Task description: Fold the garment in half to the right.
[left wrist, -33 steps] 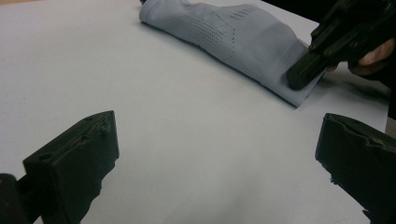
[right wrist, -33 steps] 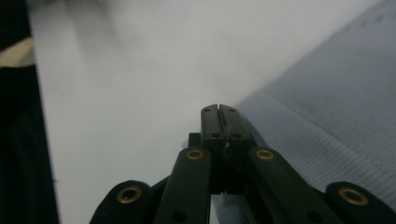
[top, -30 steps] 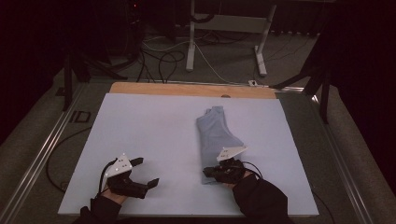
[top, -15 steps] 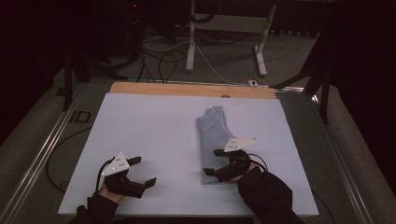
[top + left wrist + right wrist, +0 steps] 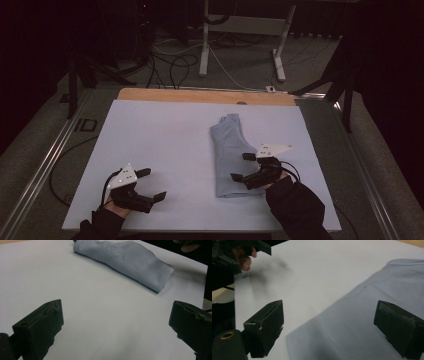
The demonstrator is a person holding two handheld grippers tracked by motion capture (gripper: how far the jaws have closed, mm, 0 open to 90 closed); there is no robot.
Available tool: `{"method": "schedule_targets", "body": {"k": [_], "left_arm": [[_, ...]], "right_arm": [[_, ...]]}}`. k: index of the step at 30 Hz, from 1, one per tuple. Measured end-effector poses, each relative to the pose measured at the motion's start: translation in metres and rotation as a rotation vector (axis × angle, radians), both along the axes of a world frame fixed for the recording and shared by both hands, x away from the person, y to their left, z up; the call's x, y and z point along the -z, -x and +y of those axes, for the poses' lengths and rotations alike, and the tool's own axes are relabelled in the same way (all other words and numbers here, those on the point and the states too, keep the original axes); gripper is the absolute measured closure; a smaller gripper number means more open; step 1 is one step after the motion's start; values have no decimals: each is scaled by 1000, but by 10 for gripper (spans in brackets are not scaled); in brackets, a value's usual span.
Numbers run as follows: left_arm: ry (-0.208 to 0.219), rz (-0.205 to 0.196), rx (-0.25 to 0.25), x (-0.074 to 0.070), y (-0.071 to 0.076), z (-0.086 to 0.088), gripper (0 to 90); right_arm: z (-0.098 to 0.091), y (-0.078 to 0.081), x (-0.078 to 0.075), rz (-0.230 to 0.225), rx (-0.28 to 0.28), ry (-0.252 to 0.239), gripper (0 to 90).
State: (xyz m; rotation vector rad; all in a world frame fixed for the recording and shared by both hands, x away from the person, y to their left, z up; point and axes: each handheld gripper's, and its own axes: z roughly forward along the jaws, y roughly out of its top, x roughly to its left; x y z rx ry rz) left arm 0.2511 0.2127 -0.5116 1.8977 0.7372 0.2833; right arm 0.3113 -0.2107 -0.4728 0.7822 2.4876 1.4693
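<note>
A folded pale blue-grey garment (image 5: 227,152) lies on the white sheet (image 5: 160,135), right of centre, its long side running away from me. My right gripper (image 5: 241,166) hovers just over the garment's near right part. Its jaws have just been opening and now stand wide, with nothing pinched between them. In the right gripper view the fabric (image 5: 372,315) lies flat under the right gripper (image 5: 329,327). My left gripper (image 5: 153,184) rests open near the sheet's front left, well apart from the garment (image 5: 130,262). Bare sheet shows between the jaws of the left gripper (image 5: 115,325).
A strip of wooden tabletop (image 5: 200,96) shows beyond the sheet's far edge. Metal rails (image 5: 45,170) run along the table's sides. On the floor behind are cables (image 5: 170,55) and a white stand (image 5: 240,25).
The right gripper opened, let go of the garment's near edge and rose a little, shifting right. The left gripper stayed where it was.
</note>
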Motion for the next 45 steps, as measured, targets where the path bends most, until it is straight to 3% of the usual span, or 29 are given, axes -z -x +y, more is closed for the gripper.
{"method": "schedule_targets", "body": {"k": [10,15,19,29,31,45], "left_arm": [[5,2,-20,1,-2,8,1],[8,3,-38,4,-5,14,1],[3,4,-53,5,-6,18,1],[-3,2,-77,6,-7,27,1],[-12,-2,-80,6,-6,28,1],[-33,1,-94,8,0,40,1]], "right_arm": [[-22,9,7,-33,27,14,92],[-36,16,12,-47,63,10,92],[-51,22,19,-54,123,2,92],[-72,34,33,-44,183,17,92],[-79,38,36,-62,198,18,92],[-85,53,48,-61,262,67,92]]}}
